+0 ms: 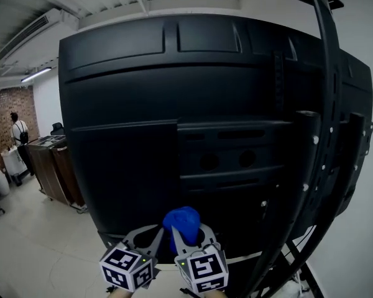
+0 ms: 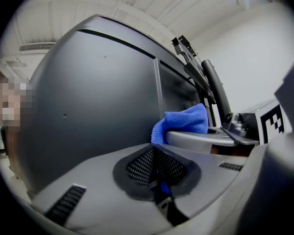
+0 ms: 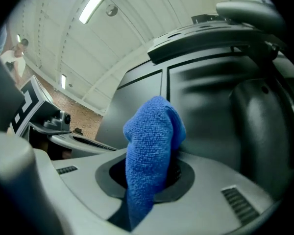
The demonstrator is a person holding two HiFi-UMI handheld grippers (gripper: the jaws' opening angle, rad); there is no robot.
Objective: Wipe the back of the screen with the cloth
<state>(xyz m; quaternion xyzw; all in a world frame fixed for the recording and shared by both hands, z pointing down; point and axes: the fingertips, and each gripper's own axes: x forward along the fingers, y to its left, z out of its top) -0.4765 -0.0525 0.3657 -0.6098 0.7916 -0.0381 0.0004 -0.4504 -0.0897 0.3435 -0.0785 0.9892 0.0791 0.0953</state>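
Right gripper (image 1: 188, 244): clamped on blue cloth (image 1: 181, 221), held at lower back of black screen (image 1: 143, 104). Left gripper (image 1: 147, 241): jaws together, just beside right.

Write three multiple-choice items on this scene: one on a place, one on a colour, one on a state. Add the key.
1. Where is the cloth? A. in a bucket B. in the right tool C. on a shelf
2. What colour is the cloth? A. blue B. white C. red
3. How do the left tool's jaws stand? A. wide apart B. clamped on the cloth C. together
Key: B, it sticks up from between the right tool's jaws; A, it shows bright blue in every view; C, they meet in the left gripper view.
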